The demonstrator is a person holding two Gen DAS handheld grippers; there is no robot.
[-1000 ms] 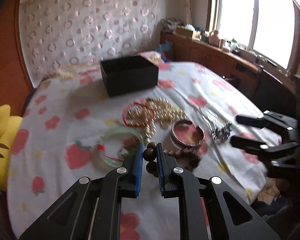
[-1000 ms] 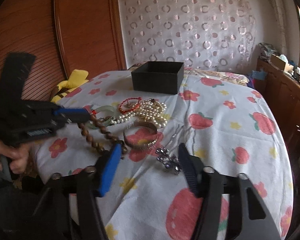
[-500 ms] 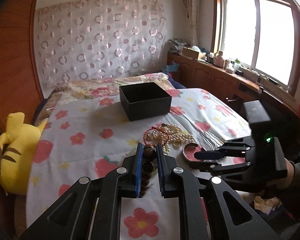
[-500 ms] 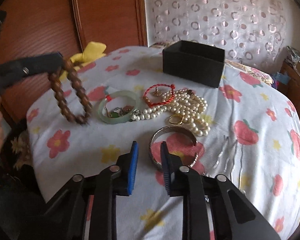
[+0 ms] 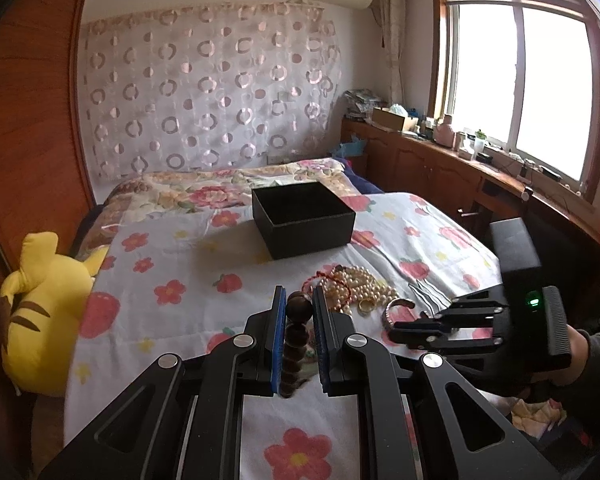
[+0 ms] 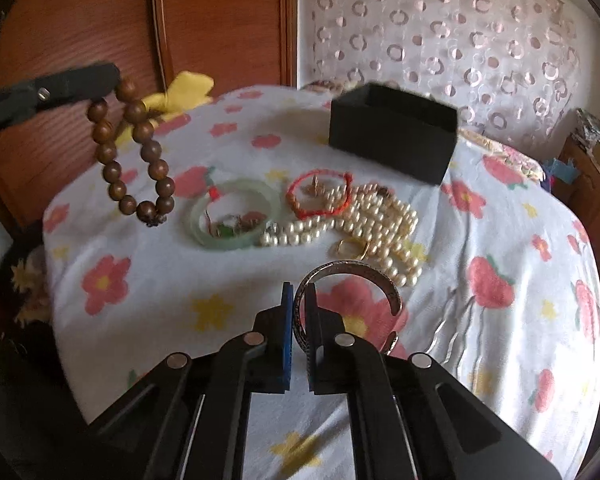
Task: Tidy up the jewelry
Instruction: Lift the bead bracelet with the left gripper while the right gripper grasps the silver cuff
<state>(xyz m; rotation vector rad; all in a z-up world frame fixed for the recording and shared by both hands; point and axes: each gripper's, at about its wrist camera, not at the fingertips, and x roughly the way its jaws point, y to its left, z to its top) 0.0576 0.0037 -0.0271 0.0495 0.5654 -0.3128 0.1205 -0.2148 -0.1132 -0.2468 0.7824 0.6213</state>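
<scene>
The black box stands open at the far side of the bed, and I see nothing inside it. The left gripper is closed on a wooden bead bracelet, which hangs down long and loose above the sheet. The right gripper has just been closing and now pinches the silver bangle, which lies flat near the pearls, jade bangle and red cord. A window lights the bedroom.
</scene>
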